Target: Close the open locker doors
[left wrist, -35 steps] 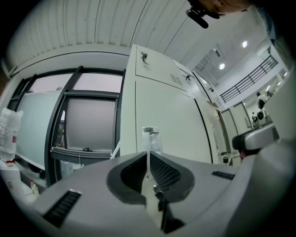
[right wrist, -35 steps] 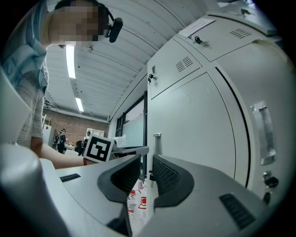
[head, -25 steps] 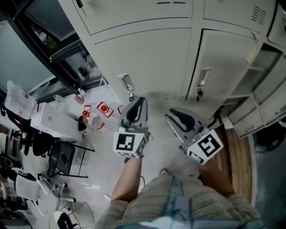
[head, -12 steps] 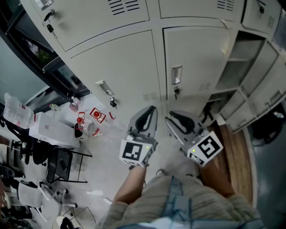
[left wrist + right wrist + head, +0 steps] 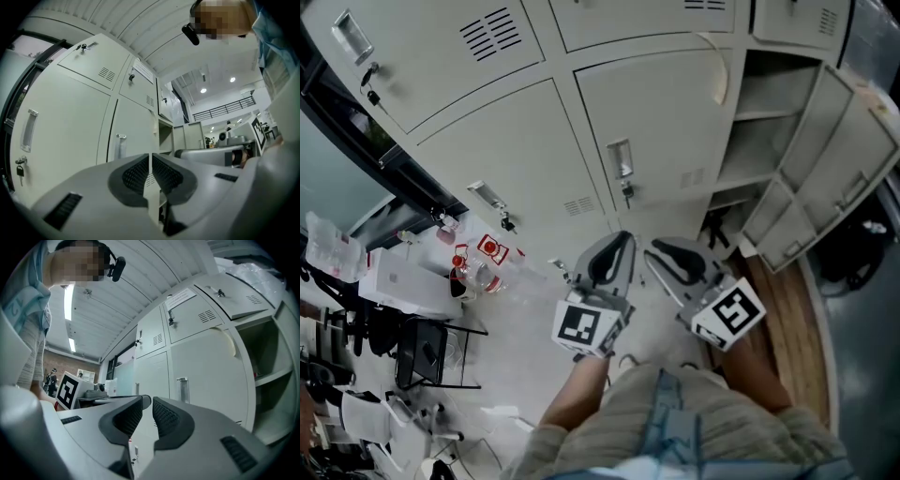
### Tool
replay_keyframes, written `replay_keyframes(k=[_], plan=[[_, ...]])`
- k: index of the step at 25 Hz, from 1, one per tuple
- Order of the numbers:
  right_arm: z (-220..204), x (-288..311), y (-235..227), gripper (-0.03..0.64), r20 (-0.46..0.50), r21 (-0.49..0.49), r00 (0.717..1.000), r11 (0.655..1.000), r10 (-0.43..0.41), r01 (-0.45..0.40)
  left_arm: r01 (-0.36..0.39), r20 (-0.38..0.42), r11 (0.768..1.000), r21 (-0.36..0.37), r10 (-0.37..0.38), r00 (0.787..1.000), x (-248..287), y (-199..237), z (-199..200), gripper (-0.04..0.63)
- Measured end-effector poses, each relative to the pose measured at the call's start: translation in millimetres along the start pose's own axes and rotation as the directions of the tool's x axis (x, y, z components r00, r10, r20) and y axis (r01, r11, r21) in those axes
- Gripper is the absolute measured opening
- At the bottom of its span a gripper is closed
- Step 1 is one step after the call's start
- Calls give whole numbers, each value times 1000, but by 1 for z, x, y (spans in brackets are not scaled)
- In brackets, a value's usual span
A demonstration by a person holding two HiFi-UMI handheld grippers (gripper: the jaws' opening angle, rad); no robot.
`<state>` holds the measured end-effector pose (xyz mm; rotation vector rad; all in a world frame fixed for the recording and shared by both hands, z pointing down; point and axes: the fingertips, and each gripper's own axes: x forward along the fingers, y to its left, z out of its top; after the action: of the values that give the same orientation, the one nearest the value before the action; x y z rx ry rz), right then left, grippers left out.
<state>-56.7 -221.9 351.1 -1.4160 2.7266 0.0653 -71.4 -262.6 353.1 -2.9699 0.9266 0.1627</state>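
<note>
In the head view a bank of pale grey lockers fills the top. The locker door (image 5: pixel 656 131) straight ahead of both grippers is closed, its handle (image 5: pixel 620 159) with a key below it. To the right, an open compartment (image 5: pixel 764 141) shows its shelves, and two open doors (image 5: pixel 844 159) swing out toward me. My left gripper (image 5: pixel 614 248) and right gripper (image 5: pixel 661 253) sit side by side, short of the lockers, touching nothing. The left gripper (image 5: pixel 150 161) has its jaws together. The right gripper (image 5: pixel 147 404) shows only a narrow slit and holds nothing. The open compartment (image 5: pixel 267 357) lies right of it.
A white desk (image 5: pixel 403 277) with bottles and red-labelled items stands at the left, with a black chair (image 5: pixel 427 352) below it. A dark window frame (image 5: pixel 356 122) borders the lockers' left side. A wooden floor strip (image 5: pixel 787 319) and a black bag (image 5: pixel 853 253) lie beside the open doors.
The view has swung toward the right, so the lockers slid left and the open compartment and its doors show more fully. Both grippers stay shut, side by side, almost unmoved.
</note>
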Motion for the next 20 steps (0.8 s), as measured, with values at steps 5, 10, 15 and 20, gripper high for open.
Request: replay_keyframes(k=[5,10,15,20], plan=[[4,-36,-22,61,5,-5,999,999,-42,42,61,3,998,-9,-61,998,24,-41,0,5],[9,-83,-53,63,8,-16,995,995,-101,101,137,6,990,-11,-137,991,57,-93,-3,5],[17,-134,-85,62,11,-24,986,985,-168,169,214,5,977,-20,-214,977,91,-148,-7,5],[21,-190,-117,63,-4,-29,969,969,-245,245,290,7,956,-30,-290,957,123,-205,-10,5]])
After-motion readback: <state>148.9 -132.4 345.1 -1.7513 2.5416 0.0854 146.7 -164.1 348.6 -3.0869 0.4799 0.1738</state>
